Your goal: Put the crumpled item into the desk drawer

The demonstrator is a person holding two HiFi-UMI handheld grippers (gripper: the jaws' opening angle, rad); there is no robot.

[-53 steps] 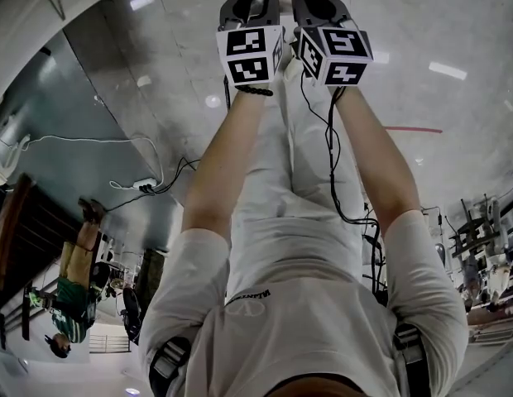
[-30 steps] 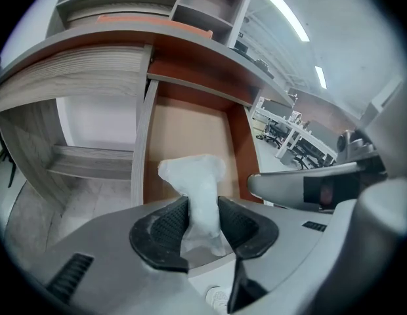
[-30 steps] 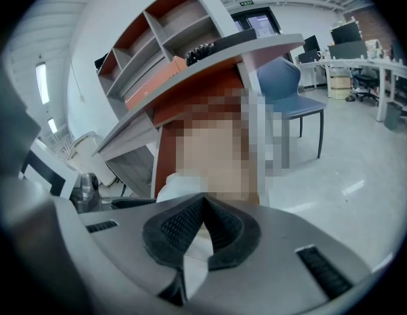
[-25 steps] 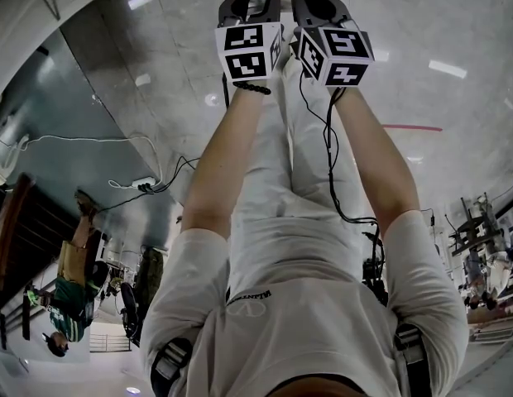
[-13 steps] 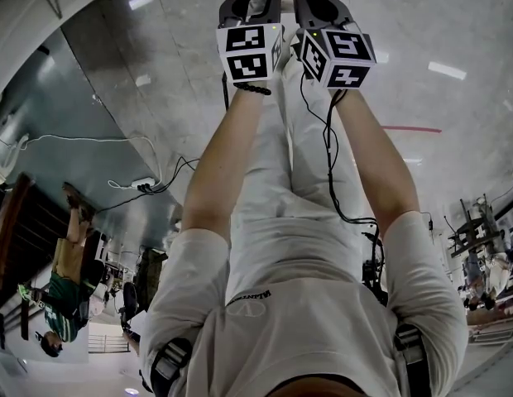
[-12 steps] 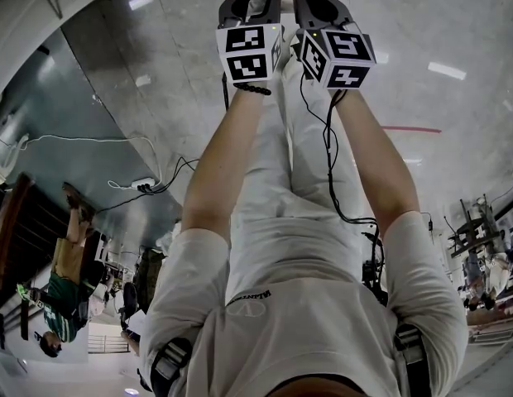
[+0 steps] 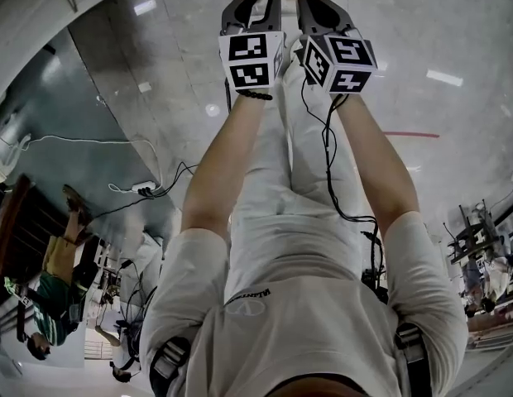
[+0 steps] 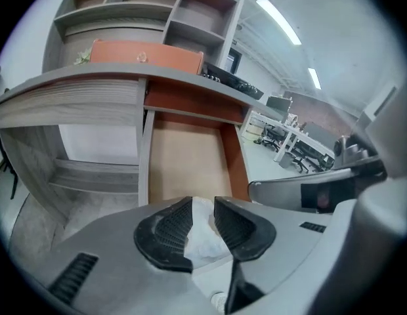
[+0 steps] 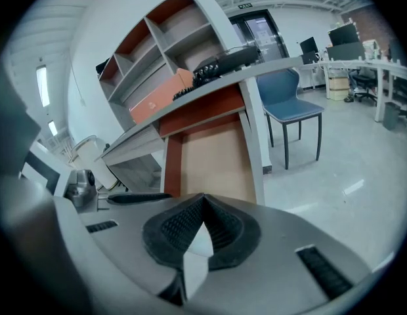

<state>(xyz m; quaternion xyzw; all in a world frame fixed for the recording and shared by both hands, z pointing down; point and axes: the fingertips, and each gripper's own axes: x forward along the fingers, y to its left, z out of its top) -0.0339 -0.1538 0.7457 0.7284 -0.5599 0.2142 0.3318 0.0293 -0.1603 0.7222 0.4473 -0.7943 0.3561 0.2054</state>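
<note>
Black ribbed jaws of the left gripper have just been closing and now pinch the white crumpled paper, short of the open tan-floored drawer. The right gripper has its jaws together, empty. A shallow pinch could drop the paper onto the floor.

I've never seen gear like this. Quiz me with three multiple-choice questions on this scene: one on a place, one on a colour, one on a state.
1. The desk drawer is: A pulled open; B shut; C taken out altogether.
2. What colour is the chair? A blue; B red; C yellow.
3. Where is the white crumpled item? A in the desk drawer; B between the fingers of the left gripper; C on the chair.
Answers: A, both gripper views look into its open box. A, the right gripper view shows its blue seat. B, the left gripper view shows it pinched between fingers that have just been closing.
</note>
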